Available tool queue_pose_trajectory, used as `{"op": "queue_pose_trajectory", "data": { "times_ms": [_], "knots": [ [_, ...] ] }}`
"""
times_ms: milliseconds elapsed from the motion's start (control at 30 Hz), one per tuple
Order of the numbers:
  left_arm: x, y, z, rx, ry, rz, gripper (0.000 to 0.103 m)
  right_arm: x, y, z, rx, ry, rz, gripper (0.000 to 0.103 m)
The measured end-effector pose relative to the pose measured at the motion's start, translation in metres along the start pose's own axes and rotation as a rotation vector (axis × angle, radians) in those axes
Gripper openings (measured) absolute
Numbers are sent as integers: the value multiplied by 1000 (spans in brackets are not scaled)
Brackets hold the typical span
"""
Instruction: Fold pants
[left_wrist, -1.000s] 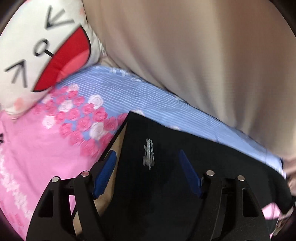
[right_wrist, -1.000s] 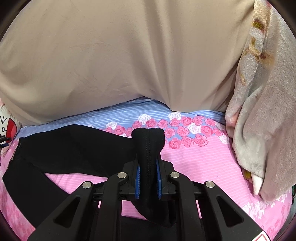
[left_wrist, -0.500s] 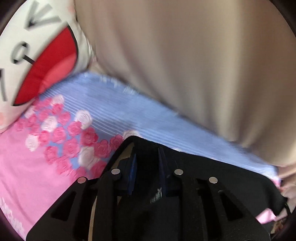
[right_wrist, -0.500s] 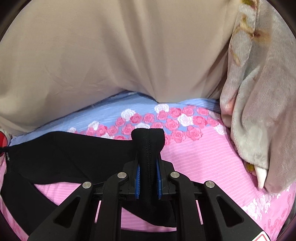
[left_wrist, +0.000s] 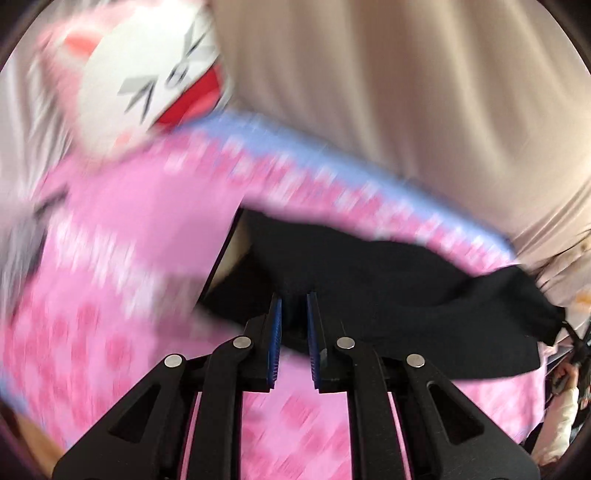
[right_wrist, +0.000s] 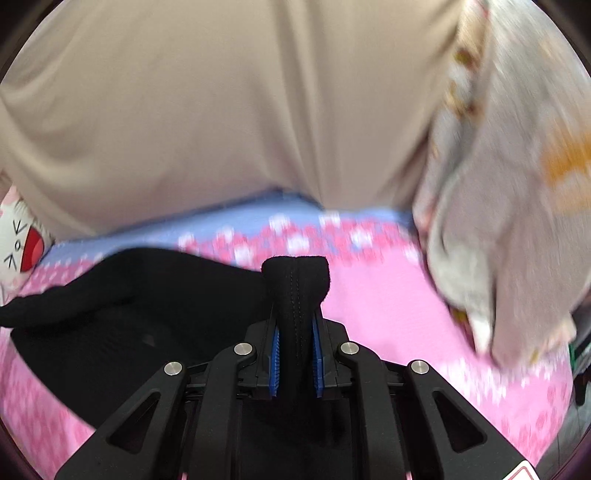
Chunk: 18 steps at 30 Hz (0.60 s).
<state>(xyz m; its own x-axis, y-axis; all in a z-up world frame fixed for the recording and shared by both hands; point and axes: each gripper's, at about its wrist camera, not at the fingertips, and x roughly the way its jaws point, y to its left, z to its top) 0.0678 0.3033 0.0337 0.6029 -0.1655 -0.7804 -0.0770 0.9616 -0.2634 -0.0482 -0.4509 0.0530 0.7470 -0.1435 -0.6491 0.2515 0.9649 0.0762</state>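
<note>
The black pants (left_wrist: 406, 280) lie across a pink floral bedsheet (left_wrist: 140, 229). In the blurred left wrist view, my left gripper (left_wrist: 294, 301) has its jaws closing, and the blue pads pinch an edge of the black fabric and lift it off the sheet. In the right wrist view the pants (right_wrist: 147, 317) spread to the left. My right gripper (right_wrist: 295, 314) is shut on a bunched, stitched fold of them that sticks up past the fingertips. The rest of the pants below both grippers is hidden.
A white plush pillow (left_wrist: 155, 74) with a drawn red mouth sits at the bed's far left. A beige cloth (right_wrist: 221, 110) hangs along the far side. A grey patterned blanket (right_wrist: 498, 221) is heaped on the right of the bed.
The left gripper went from wide open over the pants to closed on their edge, then swept sideways with the fabric lifted. The right gripper shifted across the bed, still holding its fold.
</note>
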Motion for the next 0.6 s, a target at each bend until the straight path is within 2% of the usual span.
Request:
{"op": "queue_pose_trajectory", "data": {
  "times_ms": [33, 133, 200, 267, 300, 333, 367, 400, 433, 467, 533, 600],
  "knots": [
    [13, 10, -15, -15, 26, 89, 8, 1, -4, -16, -9, 24, -11, 12],
    [35, 25, -32, -26, 82, 288, 9, 5, -19, -49, 10, 73, -21, 18],
    [35, 25, -31, -42, 82, 321, 8, -2, -33, -62, 52, 60, -31, 24],
    [24, 10, -22, -42, 31, 270, 11, -16, -45, -68, 91, 36, -50, 29],
    [19, -3, -17, -25, 8, 238, 16, -23, -50, -70, 104, 23, -62, 33],
    [13, -23, -12, 4, -20, 196, 33, -33, -56, -71, 126, 4, -73, 36],
    [12, -37, -9, 18, -30, 165, 44, -44, -62, -73, 166, -13, -63, 39],
    [16, -52, -5, 25, -30, 126, 78, -49, -64, -73, 192, -19, -46, 44],
    [20, -69, -6, 21, -25, 61, 94, -59, -65, -75, 243, -24, 4, 49],
    [23, -81, -12, 13, -19, 14, 93, -66, -64, -77, 265, -39, 32, 52],
    [45, -104, -23, 7, 47, -103, 93, -73, -58, -81, 306, -63, 83, 68],
    [66, -117, -37, -25, 120, -174, 93, -72, -52, -86, 358, -65, 171, 72]
  ]
}}
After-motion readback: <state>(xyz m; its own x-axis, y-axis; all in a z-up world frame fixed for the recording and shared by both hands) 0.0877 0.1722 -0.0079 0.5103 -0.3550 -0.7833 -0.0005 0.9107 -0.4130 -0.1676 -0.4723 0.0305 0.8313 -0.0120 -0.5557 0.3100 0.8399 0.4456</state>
